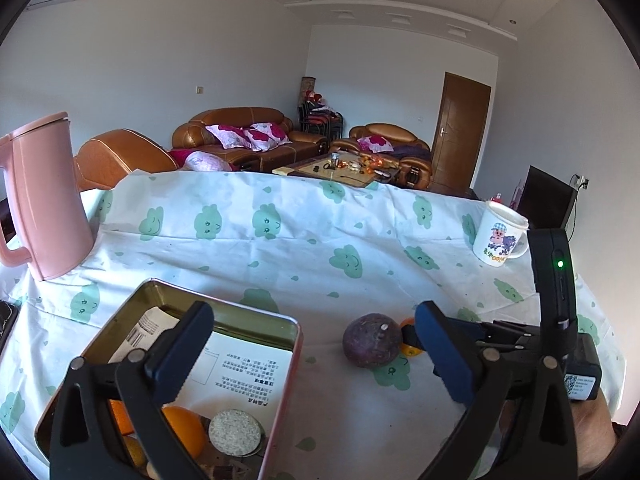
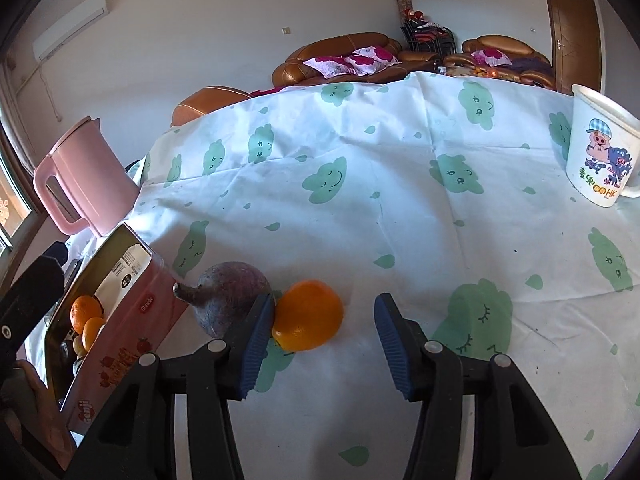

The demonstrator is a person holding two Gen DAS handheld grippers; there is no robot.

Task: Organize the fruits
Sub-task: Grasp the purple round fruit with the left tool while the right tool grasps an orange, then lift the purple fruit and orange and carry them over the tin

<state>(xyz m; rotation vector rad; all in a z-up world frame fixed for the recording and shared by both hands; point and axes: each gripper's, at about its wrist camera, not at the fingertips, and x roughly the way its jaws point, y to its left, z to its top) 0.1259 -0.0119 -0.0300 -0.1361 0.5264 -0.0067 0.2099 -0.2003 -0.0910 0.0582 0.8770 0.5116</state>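
Two oranges (image 2: pixel 86 318) in tin (image 2: pixel 132 320), one orange (image 2: pixel 308 314), one purple fruit (image 2: pixel 228 292) outside

The cloth (image 2: pixel 360 208) on the tabletop is white, printed with pale green smiling clouds and small green drops. At far left stands a plain pink kettle (image 1: pixel 44 196). The tin (image 2: pixel 132 332) is pink outside with red strawberries and white lettering, dull gold inside, and holds a white leaflet (image 1: pixel 240 376) with black print. The oranges (image 2: pixel 86 318) in it are bright orange, as is the orange (image 2: pixel 308 316) on the cloth; the fruit (image 2: pixel 232 300) beside it is dusky purple. At far right the mug (image 2: pixel 600 152) is white with a cartoon pig in a blue checked cap. Both grippers have black arms and blue pads (image 2: pixel 258 348).
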